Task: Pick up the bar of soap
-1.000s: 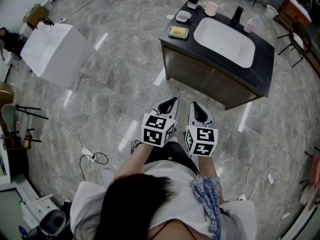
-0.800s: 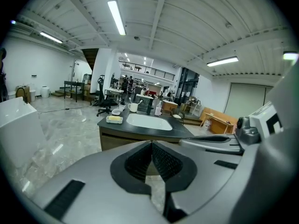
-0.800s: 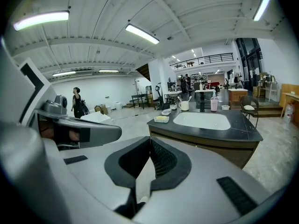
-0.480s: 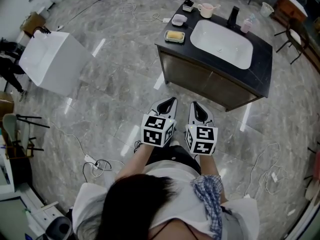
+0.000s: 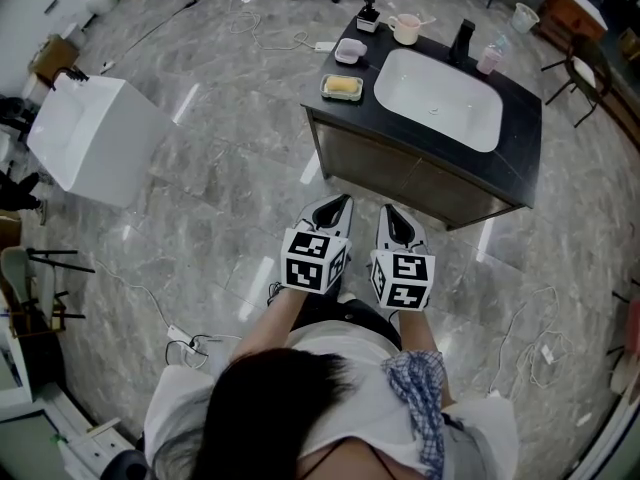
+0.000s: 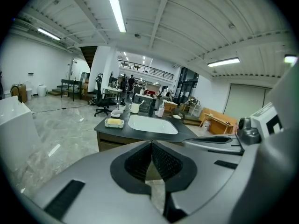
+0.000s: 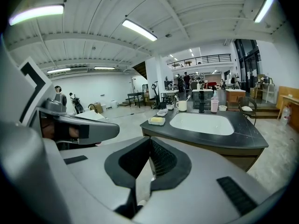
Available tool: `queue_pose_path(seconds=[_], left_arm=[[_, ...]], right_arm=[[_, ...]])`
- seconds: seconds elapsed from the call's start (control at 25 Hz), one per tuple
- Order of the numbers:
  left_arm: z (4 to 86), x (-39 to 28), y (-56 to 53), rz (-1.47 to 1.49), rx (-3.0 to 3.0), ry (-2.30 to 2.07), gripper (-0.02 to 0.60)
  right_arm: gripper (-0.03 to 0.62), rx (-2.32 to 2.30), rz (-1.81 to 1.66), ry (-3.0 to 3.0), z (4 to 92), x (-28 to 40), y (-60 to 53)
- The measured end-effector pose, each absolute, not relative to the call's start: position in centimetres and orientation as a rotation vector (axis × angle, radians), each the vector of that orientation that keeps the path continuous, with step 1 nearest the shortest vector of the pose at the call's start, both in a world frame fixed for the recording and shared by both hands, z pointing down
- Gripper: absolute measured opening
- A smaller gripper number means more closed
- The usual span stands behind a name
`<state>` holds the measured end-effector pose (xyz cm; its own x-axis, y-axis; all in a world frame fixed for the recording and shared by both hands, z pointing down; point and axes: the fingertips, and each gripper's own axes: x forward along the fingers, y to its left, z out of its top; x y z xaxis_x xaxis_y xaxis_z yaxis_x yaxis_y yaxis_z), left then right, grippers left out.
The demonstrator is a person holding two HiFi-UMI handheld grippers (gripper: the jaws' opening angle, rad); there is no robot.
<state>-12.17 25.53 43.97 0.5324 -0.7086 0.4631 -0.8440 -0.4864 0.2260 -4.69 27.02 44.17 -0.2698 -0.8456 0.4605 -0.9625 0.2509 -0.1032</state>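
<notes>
The yellow bar of soap (image 5: 342, 87) lies in a shallow dish at the near left corner of a black vanity counter (image 5: 520, 138), left of the white sink basin (image 5: 437, 98). The soap also shows far ahead in the left gripper view (image 6: 114, 122) and in the right gripper view (image 7: 157, 120). My left gripper (image 5: 345, 201) and right gripper (image 5: 389, 211) are held side by side over the floor, well short of the counter. Both are shut with nothing between their pads, as seen in the left gripper (image 6: 152, 143) and right gripper (image 7: 150, 139) views.
A second white dish (image 5: 350, 51), a dispenser (image 5: 368, 13), a cup (image 5: 406, 28), a black faucet (image 5: 461, 40) and a pink bottle (image 5: 488, 58) stand along the counter's back. A white tub (image 5: 90, 138) sits at the left. Cables (image 5: 190, 346) trail across the marble floor.
The counter and soap have slid down and left in the head view, so the person and both grippers have come closer to it. Both grippers have stayed shut.
</notes>
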Motion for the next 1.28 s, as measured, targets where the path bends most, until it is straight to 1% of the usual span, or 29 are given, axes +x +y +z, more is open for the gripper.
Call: queue_pose_path(seconds=[0.44, 1.28], left_arm=[[44.6, -14.2, 18.7, 0.448, 2.348, -1.253, 0.012], [43.8, -16.3, 9.4, 0.425, 2.408, -1.139, 0.012]], right_arm=[[0.017, 1.658, 0.538, -2.203, 44.6, -6.6, 20.6], [0.017, 1.728, 0.544, -2.145, 44.2, -9.7, 11.5]])
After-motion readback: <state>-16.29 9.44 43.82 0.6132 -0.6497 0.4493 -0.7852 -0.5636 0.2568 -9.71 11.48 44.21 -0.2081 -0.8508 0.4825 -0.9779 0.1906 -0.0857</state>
